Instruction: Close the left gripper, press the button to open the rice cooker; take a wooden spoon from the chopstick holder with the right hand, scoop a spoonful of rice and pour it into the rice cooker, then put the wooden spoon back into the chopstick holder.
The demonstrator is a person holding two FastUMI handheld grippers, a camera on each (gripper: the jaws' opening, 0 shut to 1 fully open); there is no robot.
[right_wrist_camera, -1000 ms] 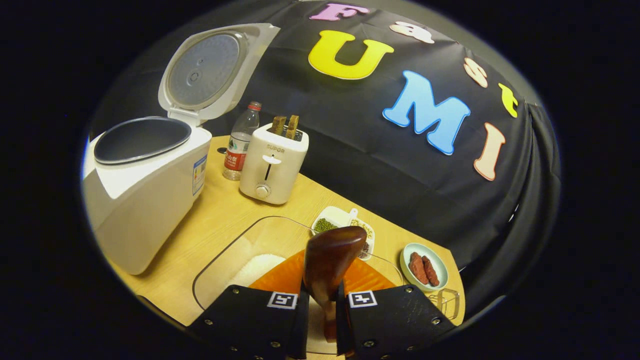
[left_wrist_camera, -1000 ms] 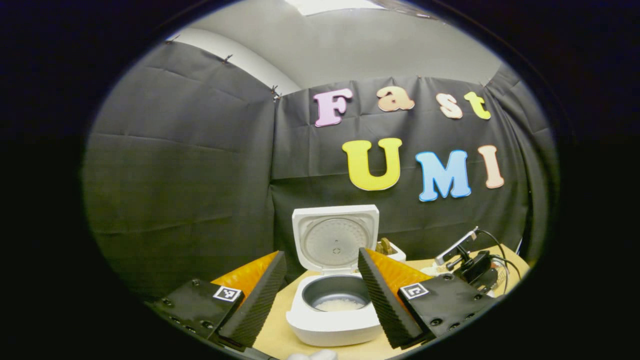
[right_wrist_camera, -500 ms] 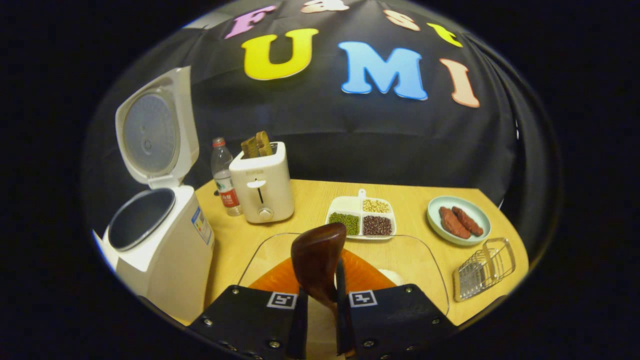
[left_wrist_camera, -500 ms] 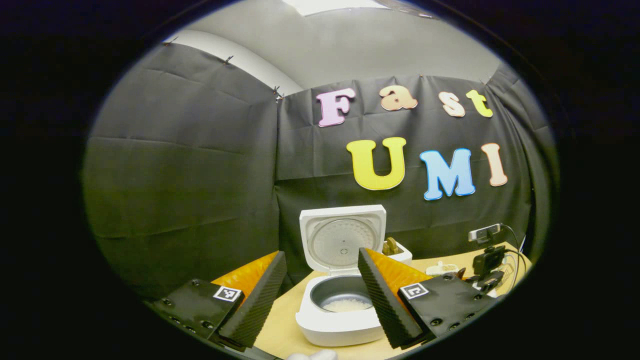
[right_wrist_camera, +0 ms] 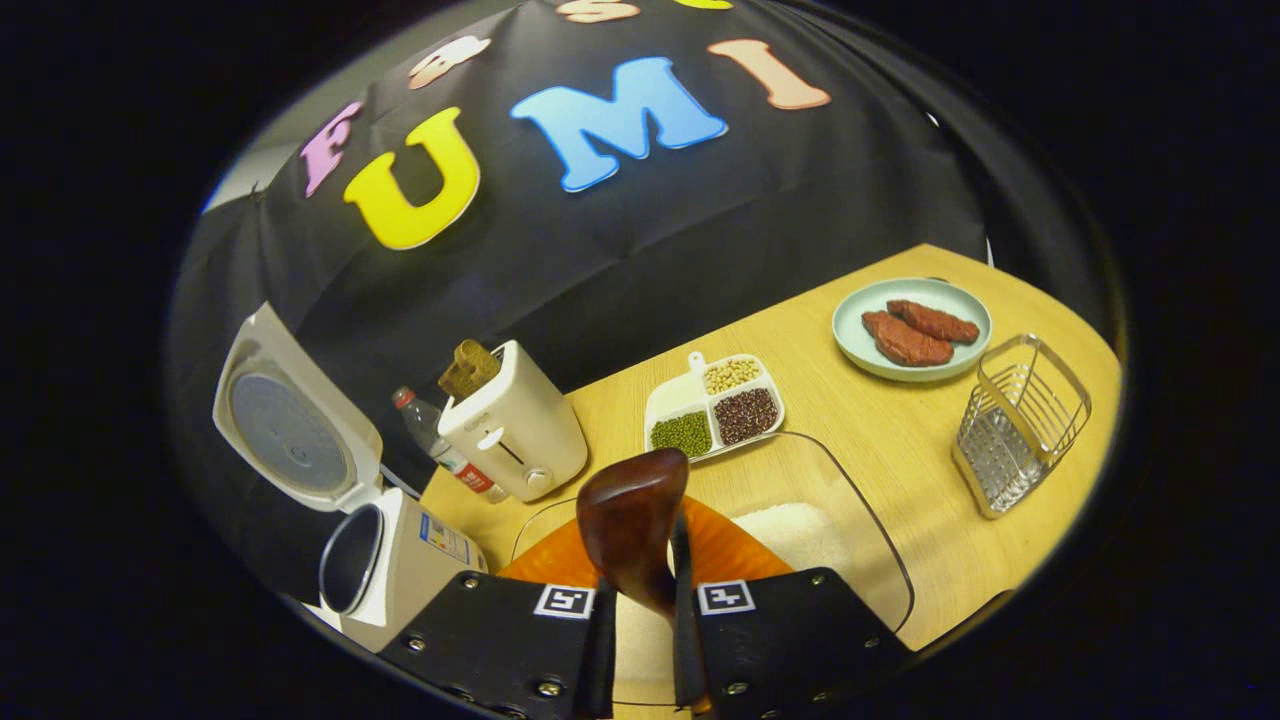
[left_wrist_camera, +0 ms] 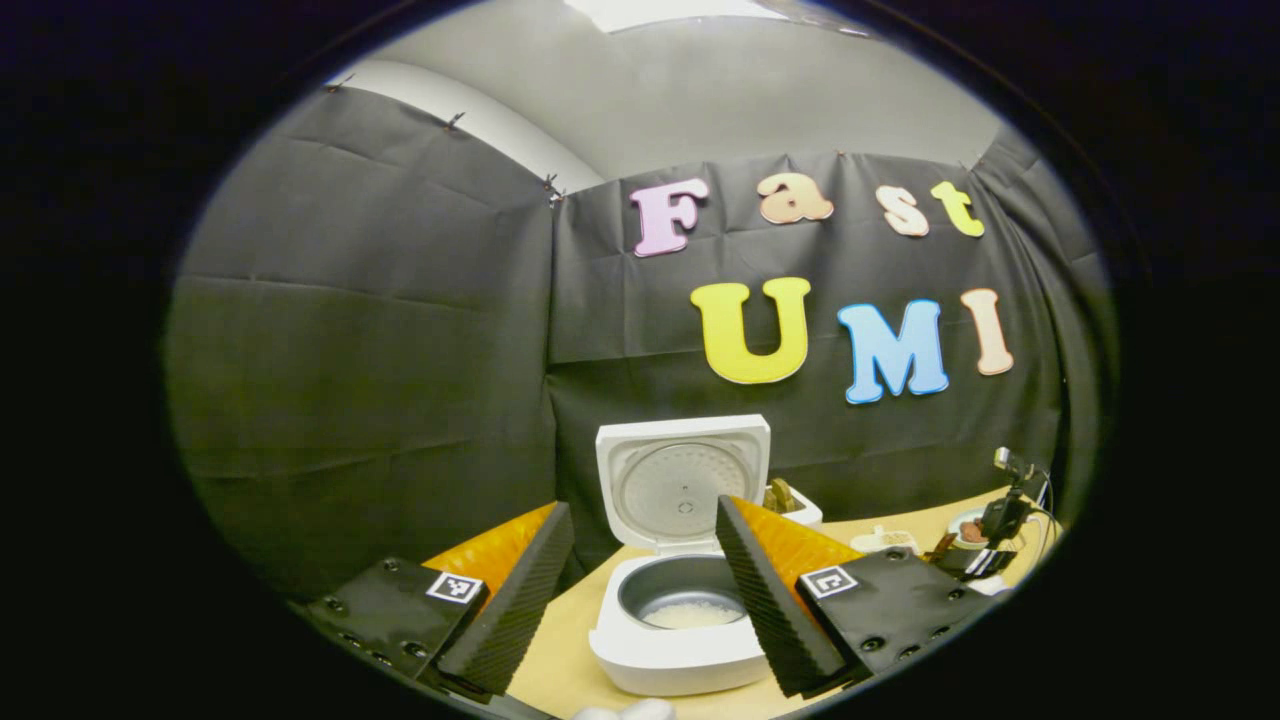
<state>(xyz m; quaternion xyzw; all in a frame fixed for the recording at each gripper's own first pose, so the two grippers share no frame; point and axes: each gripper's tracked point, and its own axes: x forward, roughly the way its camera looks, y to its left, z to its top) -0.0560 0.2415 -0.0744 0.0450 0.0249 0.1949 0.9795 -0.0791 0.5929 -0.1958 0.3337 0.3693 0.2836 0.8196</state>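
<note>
The white rice cooker point(left_wrist_camera: 680, 655) stands with its lid point(left_wrist_camera: 683, 480) up, and a little rice lies in its grey pot. My left gripper point(left_wrist_camera: 640, 590) hangs open in front of it, holding nothing. My right gripper point(right_wrist_camera: 640, 590) is shut on the dark wooden spoon point(right_wrist_camera: 630, 525), whose bowl stands up between the fingers. Below the spoon lies a clear container point(right_wrist_camera: 850, 500) with rice point(right_wrist_camera: 790, 530). The wire chopstick holder point(right_wrist_camera: 1020, 425) stands at the right on the table. In the right gripper view the rice cooker point(right_wrist_camera: 400, 565) sits at the lower left.
A white toaster point(right_wrist_camera: 515, 430) with bread and a water bottle point(right_wrist_camera: 435, 440) stand behind the cooker. A divided dish of beans point(right_wrist_camera: 715, 415) and a plate with sausages point(right_wrist_camera: 910, 330) lie further right on the wooden table point(right_wrist_camera: 880, 440). The other gripper point(left_wrist_camera: 985, 540) shows far right in the left gripper view.
My right gripper has swung to the right and tilted with the spoon, away from the cooker toward the wire holder. The left gripper has barely moved.
</note>
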